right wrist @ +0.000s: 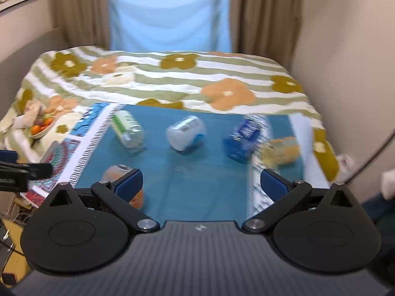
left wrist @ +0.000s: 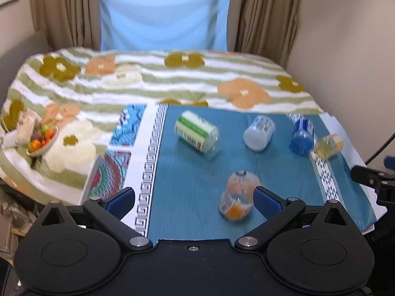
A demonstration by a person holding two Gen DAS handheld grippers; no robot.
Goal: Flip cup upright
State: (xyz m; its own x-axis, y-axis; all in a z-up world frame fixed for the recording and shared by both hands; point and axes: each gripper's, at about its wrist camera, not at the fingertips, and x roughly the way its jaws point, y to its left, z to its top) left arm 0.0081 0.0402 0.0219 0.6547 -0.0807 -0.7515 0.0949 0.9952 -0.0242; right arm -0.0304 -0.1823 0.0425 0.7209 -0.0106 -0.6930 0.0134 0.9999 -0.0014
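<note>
Both grippers hang low over the near edge of a teal cloth [left wrist: 187, 172] spread on a bed with a flowered, striped cover [left wrist: 153, 79]. Nearest of all is the left gripper [left wrist: 195, 198], its blue-padded jaws spread wide and holding nothing; the right gripper [right wrist: 201, 182] is likewise wide open and empty.

Bare teal cloth fills the middle, between the near edge and the far row of containers, so the widest free room lies there. On the left the cloth ends in a white key-pattern border [left wrist: 150, 162], on the right in a patterned band [left wrist: 325, 180] near the bed's edge and the wall. Beyond the bed hang brown curtains [left wrist: 266, 14] around a blue drape [left wrist: 163, 17].

Across the far part of the cloth lie four containers on their sides: a green-labelled one [left wrist: 196, 130], a white one [left wrist: 259, 133], a blue one [left wrist: 302, 135] and a yellowish one [left wrist: 328, 145], the last two touching or nearly so. A bowl of fruit [left wrist: 42, 140] sits on the cover at far left, well apart.

Closest lies the cup [left wrist: 238, 196], clear with orange markings, tipped over on the near cloth. In the left wrist view it sits just inside the right finger [left wrist: 267, 201], touching or just beside it; blur hides which. In the right wrist view that same cup [right wrist: 118, 172] lies partly behind the left finger [right wrist: 129, 182], off to the side of the open gap
</note>
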